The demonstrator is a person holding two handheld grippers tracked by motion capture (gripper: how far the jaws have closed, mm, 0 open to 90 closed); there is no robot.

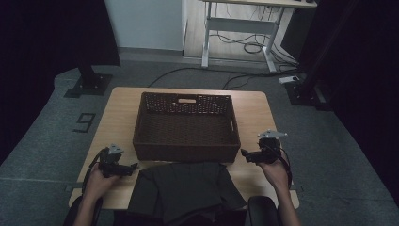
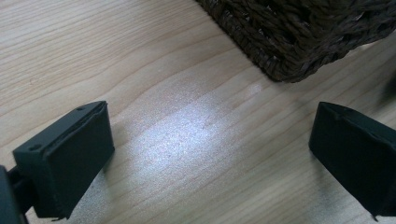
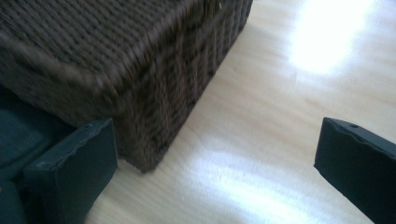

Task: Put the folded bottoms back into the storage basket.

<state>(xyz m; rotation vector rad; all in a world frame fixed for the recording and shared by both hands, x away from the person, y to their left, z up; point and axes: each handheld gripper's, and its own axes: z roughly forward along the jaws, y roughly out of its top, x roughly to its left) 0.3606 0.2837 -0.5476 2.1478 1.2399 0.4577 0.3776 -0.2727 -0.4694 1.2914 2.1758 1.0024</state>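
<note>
A dark brown wicker basket [image 1: 186, 126] stands empty in the middle of the wooden table [image 1: 120, 113]. A dark folded cloth [image 1: 183, 188] lies at the near edge, just in front of the basket. My left gripper [image 1: 133, 167] rests low at the basket's near left corner [image 2: 299, 37], open [image 2: 210, 126] over bare wood. At the basket's near right corner [image 3: 116, 60] my right gripper [image 1: 244, 154] stands open [image 3: 217, 140], nothing between its jaws. The cloth's edge [image 3: 21, 135] shows beside its left jaw.
Beyond the table, on the grey floor, stand a white desk frame [image 1: 240, 28] with loose cables, and black stand bases at left [image 1: 89, 84] and right [image 1: 306, 92]. Bare wood lies on both sides of the basket.
</note>
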